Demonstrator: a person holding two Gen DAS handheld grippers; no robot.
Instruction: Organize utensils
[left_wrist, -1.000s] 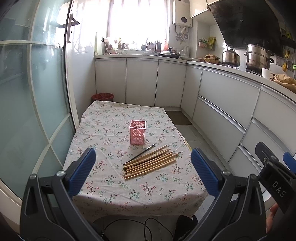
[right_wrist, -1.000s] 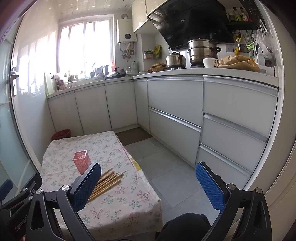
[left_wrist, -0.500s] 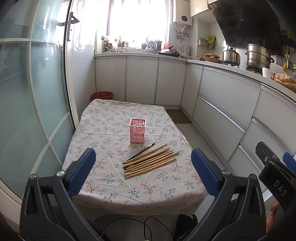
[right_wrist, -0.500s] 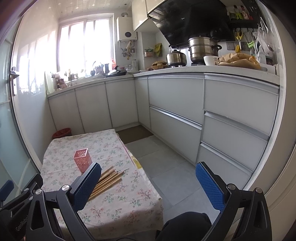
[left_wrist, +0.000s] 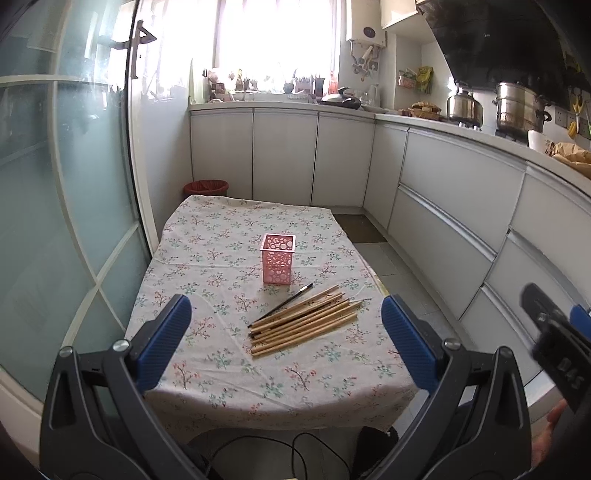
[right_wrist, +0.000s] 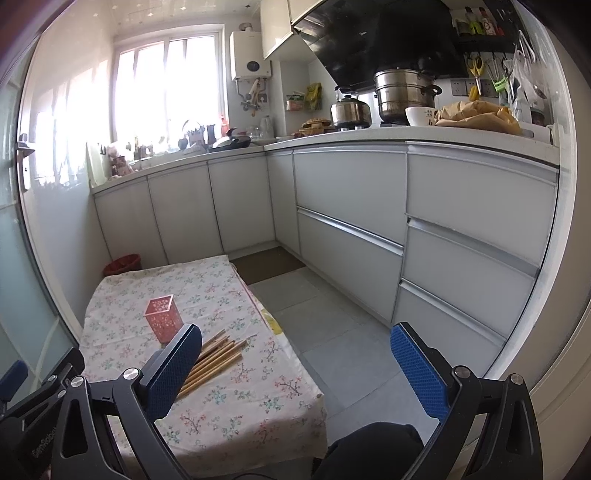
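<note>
Low surface (left_wrist: 229, 373) under a floral cloth, set in a narrow kitchen: glass door (left_wrist: 55, 206) hard along its left edge, white cabinets (left_wrist: 454, 236) across a strip of grey tiled floor (right_wrist: 332, 332) on its right. A red bin (left_wrist: 205, 187) sits past the far end. Mid-cloth stands the pink holder (left_wrist: 278, 263), upright; just in front of it lies the bundle of chopsticks (left_wrist: 306, 320), with one dark stick (left_wrist: 282, 305) along its far side. The left gripper (left_wrist: 286, 343) hangs over the near edge, fingers spread wide, holding nothing. The right gripper (right_wrist: 295, 373) hangs off the surface's right side over the floor, fingers likewise released.
</note>
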